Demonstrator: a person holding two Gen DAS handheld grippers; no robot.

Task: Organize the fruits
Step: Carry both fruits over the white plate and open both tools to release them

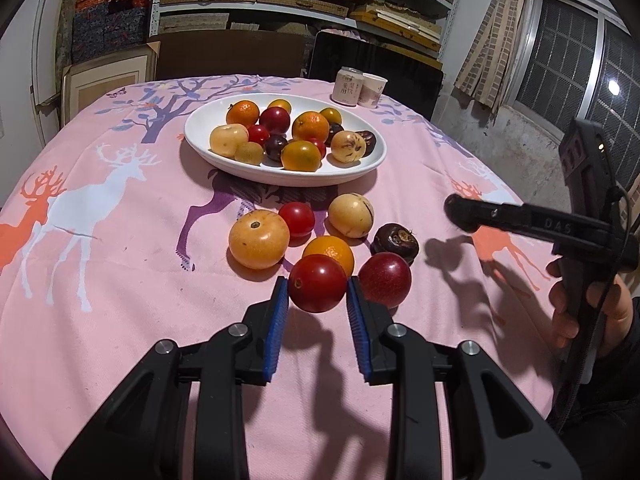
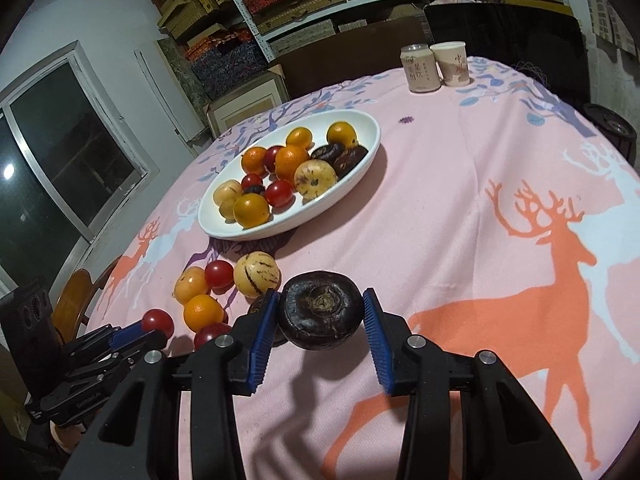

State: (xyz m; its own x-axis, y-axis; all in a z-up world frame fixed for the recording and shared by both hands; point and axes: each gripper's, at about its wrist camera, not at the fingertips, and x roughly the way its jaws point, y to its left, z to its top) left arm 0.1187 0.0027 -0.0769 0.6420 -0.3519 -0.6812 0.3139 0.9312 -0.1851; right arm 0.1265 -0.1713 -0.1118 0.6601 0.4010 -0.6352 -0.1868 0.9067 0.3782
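Fruits fill the white oval bowl (image 1: 224,162) at upper centre; more lie loose below it. Lower centre, the right gripper (image 2: 322,312) clasps a dark chestnut (image 2: 320,310); the left gripper (image 1: 317,286) clamps a red tomato (image 1: 316,283).

A white oval dish (image 1: 224,160), upper centre of the frame, is piled with oranges, red tomatoes, pale yellow and dark brown fruits. Below it lie loose fruits: a yellow-orange one (image 1: 259,239), a small tomato (image 1: 297,219), a pale one (image 1: 351,215), an orange (image 1: 330,249).
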